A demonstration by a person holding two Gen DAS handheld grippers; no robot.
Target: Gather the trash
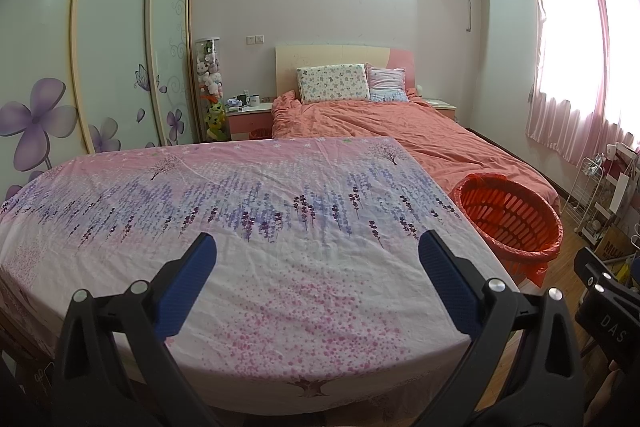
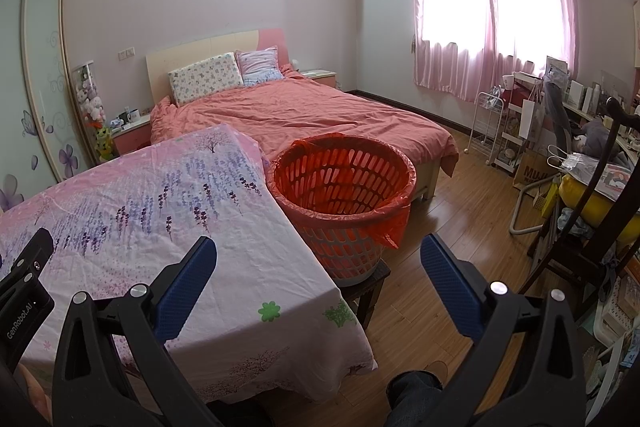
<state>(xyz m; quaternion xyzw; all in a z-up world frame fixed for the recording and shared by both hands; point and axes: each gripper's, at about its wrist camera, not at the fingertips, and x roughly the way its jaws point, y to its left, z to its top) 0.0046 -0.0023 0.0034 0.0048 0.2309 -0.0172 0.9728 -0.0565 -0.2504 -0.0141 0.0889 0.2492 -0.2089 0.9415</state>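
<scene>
Left gripper (image 1: 318, 251) up front, blue pads spread wide, nothing between them — it hovers over the near end of a table draped in a pink-and-lavender floral cloth (image 1: 256, 211). The cloth's surface shows only its print; no loose trash can be made out on it from either view.

Right gripper (image 2: 319, 253) is just as wide apart and empty, its left finger over the cloth's right corner, its right finger (image 2: 448, 283) over the wooden floor (image 2: 440, 211). Below it, at the bottom edge, a dark trouser leg (image 2: 412, 391) of the person.

Straight ahead of the right gripper, just beyond its fingertips, stands the basket (image 2: 340, 187) — white lattice walls, lined with a red bag whose rim folds over the top. It sits on a small dark stool (image 2: 372, 287) right beside the table's edge, and what shows of its inside is bare liner. From the left gripper it lies ahead and off to the right.

Farther on, the bed (image 2: 304, 115) with its salmon cover and two pillows. Beyond that the headboard wall, and to the right pink curtains (image 2: 492, 19) glowing at the window.
</scene>
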